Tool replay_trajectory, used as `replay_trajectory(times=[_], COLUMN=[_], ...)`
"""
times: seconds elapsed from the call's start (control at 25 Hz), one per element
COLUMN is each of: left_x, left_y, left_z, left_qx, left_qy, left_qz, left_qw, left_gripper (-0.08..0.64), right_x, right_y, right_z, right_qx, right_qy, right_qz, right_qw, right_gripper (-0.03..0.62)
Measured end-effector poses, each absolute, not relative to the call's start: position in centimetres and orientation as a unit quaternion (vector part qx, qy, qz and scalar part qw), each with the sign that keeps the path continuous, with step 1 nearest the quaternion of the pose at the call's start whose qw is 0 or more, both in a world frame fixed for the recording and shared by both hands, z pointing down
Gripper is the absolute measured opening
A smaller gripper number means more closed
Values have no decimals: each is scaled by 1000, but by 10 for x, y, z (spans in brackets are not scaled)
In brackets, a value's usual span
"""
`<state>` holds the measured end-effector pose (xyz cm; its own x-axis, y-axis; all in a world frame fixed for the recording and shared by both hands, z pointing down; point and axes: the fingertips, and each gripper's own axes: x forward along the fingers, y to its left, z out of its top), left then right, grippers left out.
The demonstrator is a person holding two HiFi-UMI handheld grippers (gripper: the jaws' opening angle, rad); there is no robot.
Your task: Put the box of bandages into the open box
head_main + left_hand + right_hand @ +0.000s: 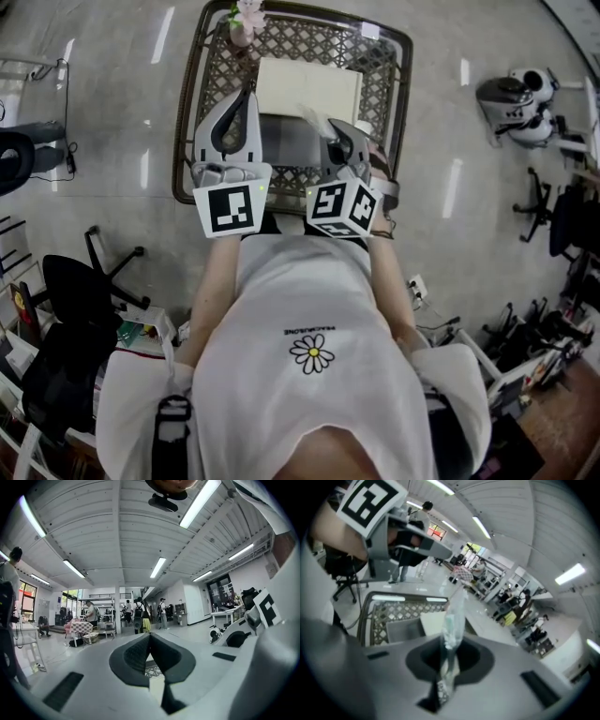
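Note:
My right gripper (334,129) is shut on a thin clear plastic packet (453,617) with teal print, which sticks up out of its jaws. In the head view the packet (313,115) hangs over the open box (286,142). That box has a grey inside and a white flap (309,89) raised behind it, and it stands on the lattice-top table (375,84). The right gripper view shows the box (404,631) below and left of the packet. My left gripper (247,94) is shut with nothing in it, beside the box's left edge, and its view points at the ceiling.
A small pink flower vase (244,23) stands at the table's far left corner. Office chairs (80,281) and clutter sit on the floor to my left, with more chairs and equipment (520,98) to the right. People stand far off in the hall (138,613).

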<state>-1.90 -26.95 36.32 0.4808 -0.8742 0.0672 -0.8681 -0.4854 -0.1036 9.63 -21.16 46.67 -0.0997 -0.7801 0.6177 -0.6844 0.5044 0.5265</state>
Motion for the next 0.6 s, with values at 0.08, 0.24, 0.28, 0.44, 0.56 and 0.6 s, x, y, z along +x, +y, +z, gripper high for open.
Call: replay_trajectory(times=[0.08, 0.24, 0.28, 0.44, 0.56, 0.6], left_x=[-21, -26, -28, -35, -42, -44], left_y=[-270, -272, -273, -273, -273, -273], left_z=[367, 376, 379, 391, 400, 401], left_qx=[-858, -853, -852, -848, -844, -844], left_qy=[510, 517, 518, 524, 528, 529], left_qz=[-62, -73, -75, -85, -91, -93], left_qw=[28, 21, 19, 9, 2, 3], left_gripper=[23, 23, 23, 23, 23, 23], right_x=[91, 81, 79, 73, 71, 72], right_y=[-212, -212, -213, -211, -209, -209], right_z=[481, 510, 517, 547, 574, 583], right_qx=[472, 424, 415, 387, 368, 364], right_qy=[-739, -735, -735, -738, -730, -723], right_qz=[-66, -91, -93, -81, -68, -68], right_qw=[477, 522, 529, 547, 571, 583], right_gripper=[44, 44, 44, 44, 44, 44])
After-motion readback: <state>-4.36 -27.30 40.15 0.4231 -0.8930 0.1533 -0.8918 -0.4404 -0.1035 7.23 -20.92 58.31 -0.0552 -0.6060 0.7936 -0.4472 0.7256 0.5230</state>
